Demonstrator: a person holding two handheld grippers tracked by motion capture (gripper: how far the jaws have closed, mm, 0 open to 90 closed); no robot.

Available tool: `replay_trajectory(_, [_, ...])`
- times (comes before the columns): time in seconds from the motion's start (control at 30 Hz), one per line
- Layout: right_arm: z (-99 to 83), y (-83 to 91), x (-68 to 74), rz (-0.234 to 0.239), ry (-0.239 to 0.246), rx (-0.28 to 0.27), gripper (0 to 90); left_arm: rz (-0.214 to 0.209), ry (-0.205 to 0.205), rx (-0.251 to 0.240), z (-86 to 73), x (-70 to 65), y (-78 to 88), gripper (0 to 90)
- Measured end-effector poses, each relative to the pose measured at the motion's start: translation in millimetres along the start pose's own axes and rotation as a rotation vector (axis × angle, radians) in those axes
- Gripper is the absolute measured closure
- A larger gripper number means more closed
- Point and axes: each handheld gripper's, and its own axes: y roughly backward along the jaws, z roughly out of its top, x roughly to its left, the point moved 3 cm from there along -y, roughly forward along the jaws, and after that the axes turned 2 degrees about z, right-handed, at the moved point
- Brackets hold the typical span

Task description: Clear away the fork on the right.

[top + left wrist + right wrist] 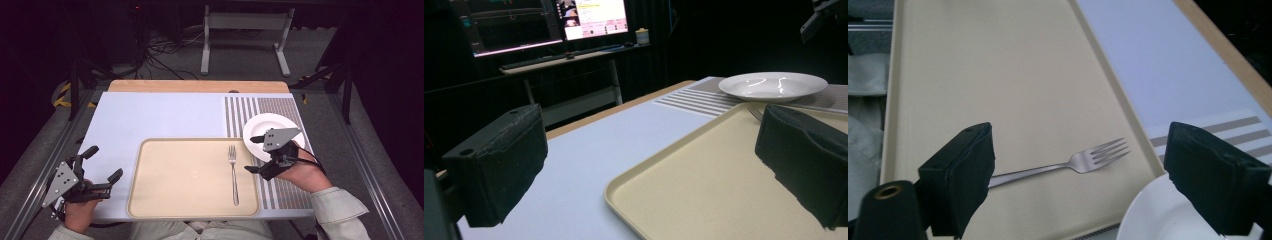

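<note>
We see the left gripper [102, 163] held at the near left corner of the table [150, 115], just off the left rim of the tray [190, 150]. Ahead of it the pale mat runs bare to the wooden strip at the far edge, so there is open room in front and to its left. In the left gripper view its jaws stand wide apart with nothing between them; one hangs over the mat, the other over the tray's corner. It grips nothing.

The right gripper [255, 155] hangs over the tray's right rim, where tray meets the striped mat [280, 107]. The plate [265, 122] lies partly under it on the stripes, touching or just beside the rim; we cannot tell which. The fork [233, 172] lies on the tray just to this gripper's left, tines pointing away from the person, handle toward the near rim. In the right gripper view the jaws are spread wide, the fork [1068, 165] showing in the gap below them and the plate [1153, 220] under one jaw. They touch neither. Left of the fork the tray is bare, giving free room that way.
</note>
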Motion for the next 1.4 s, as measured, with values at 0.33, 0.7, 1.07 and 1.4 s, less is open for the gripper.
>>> replay_trajectory(0.33, [-16.1,26.3,2.3,-0.142,-0.08,-0.111,10.0,0.002,0.002,-0.003,0.6,1.1,-0.4,1.1])
replay_trajectory(0.7, [-47.4,51.5,2.9,-0.293,-0.2,-0.282,8.1,0.003,0.0,-0.002,0.6,1.1,-0.3,1.1])
replay_trajectory(1.07, [-82.1,65.3,5.9,-0.363,-0.32,-0.412,6.2,0.005,-0.001,0.0,0.5,0.7,-0.5,1.1])
replay_trajectory(1.4, [-117.5,60.7,8.0,-0.425,-0.375,-0.506,4.9,-0.003,-0.005,-0.002,0.8,-0.8,-0.7,1.1])
